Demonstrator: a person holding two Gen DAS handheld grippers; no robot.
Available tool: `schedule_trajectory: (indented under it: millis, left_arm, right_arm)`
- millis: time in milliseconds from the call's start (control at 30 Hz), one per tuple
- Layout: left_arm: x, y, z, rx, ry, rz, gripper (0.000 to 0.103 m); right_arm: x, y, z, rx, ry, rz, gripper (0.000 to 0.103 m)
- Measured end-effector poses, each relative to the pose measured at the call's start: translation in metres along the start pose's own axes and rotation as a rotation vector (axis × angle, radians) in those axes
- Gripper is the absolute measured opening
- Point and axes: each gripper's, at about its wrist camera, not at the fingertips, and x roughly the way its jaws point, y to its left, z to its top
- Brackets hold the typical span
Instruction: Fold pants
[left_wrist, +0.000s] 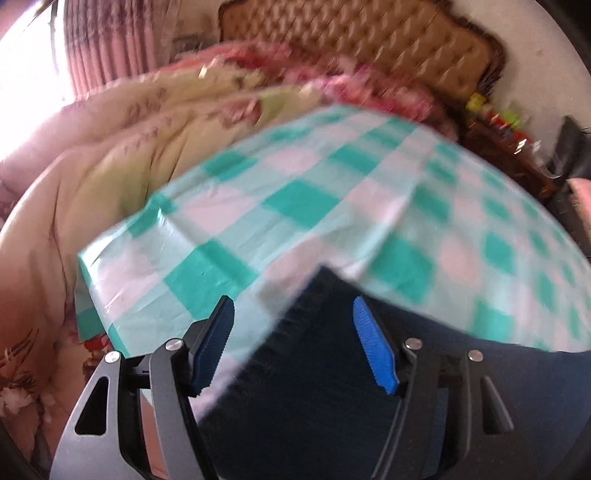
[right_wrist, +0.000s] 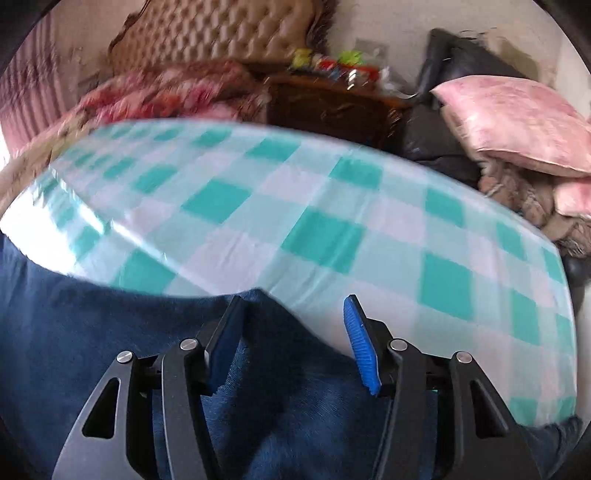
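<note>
Dark navy pants (left_wrist: 325, 387) lie on a table under a teal-and-white checked cloth (left_wrist: 295, 206). In the left wrist view a corner of the pants sits between the blue pads of my left gripper (left_wrist: 293, 306), which is open and above the fabric. In the right wrist view the pants (right_wrist: 110, 332) spread to the left and below, and a raised fold lies between the jaws of my right gripper (right_wrist: 293, 304), also open. The checked cloth (right_wrist: 332, 229) fills the middle of that view. Both views are motion-blurred.
A bed with floral quilts (left_wrist: 129, 140) and a tufted tan headboard (left_wrist: 351, 48) stands behind the table. A dark wooden nightstand (right_wrist: 332, 107) with small colourful items, pink pillows (right_wrist: 517, 118) and dark bags are at the right.
</note>
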Motion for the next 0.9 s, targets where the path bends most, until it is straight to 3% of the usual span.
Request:
schedule_trajectory:
  millis: [67, 133, 200, 333, 400, 467, 500, 567, 667, 733, 900]
  left_arm:
    - [-0.033, -0.018, -0.010, 0.053, -0.071, -0.025, 0.068]
    - [-0.060, -0.035, -0.024, 0.103, -0.117, -0.061, 0.069]
    - [-0.080, -0.050, -0.042, 0.129, -0.133, -0.099, 0.069]
    - [-0.113, -0.091, -0.083, 0.191, -0.126, -0.179, 0.069]
    - [-0.121, -0.112, -0.099, 0.236, -0.117, -0.205, 0.069]
    - [-0.124, -0.130, -0.109, 0.241, -0.095, -0.231, 0.069]
    - [-0.124, -0.136, -0.113, 0.234, -0.076, -0.250, 0.068]
    - [-0.127, -0.152, -0.123, 0.211, -0.023, -0.320, 0.067]
    - [-0.134, -0.184, -0.142, 0.246, 0.010, -0.402, 0.058]
    - [-0.138, -0.209, -0.157, 0.269, 0.031, -0.453, 0.057]
    - [-0.147, -0.273, -0.204, 0.353, 0.083, -0.527, 0.055]
  right_arm:
    - [-0.042, -0.024, -0.006, 0.082, -0.070, -0.013, 0.066]
    - [-0.065, -0.048, -0.020, 0.124, -0.067, -0.071, 0.069]
    - [-0.079, -0.085, -0.044, 0.170, -0.008, -0.220, 0.069]
    - [-0.082, -0.154, -0.092, 0.277, 0.142, -0.399, 0.064]
    - [-0.088, -0.181, -0.112, 0.366, 0.156, -0.365, 0.062]
    - [-0.116, -0.200, -0.127, 0.505, 0.087, -0.254, 0.062]
    - [-0.130, -0.201, -0.133, 0.520, 0.056, -0.261, 0.062]
    - [-0.154, -0.198, -0.150, 0.512, 0.048, -0.397, 0.066]
    - [-0.165, -0.192, -0.180, 0.512, 0.079, -0.384, 0.066]
    - [-0.160, -0.188, -0.197, 0.467, 0.126, -0.467, 0.066]
    - [-0.164, -0.194, -0.216, 0.500, 0.100, -0.485, 0.071]
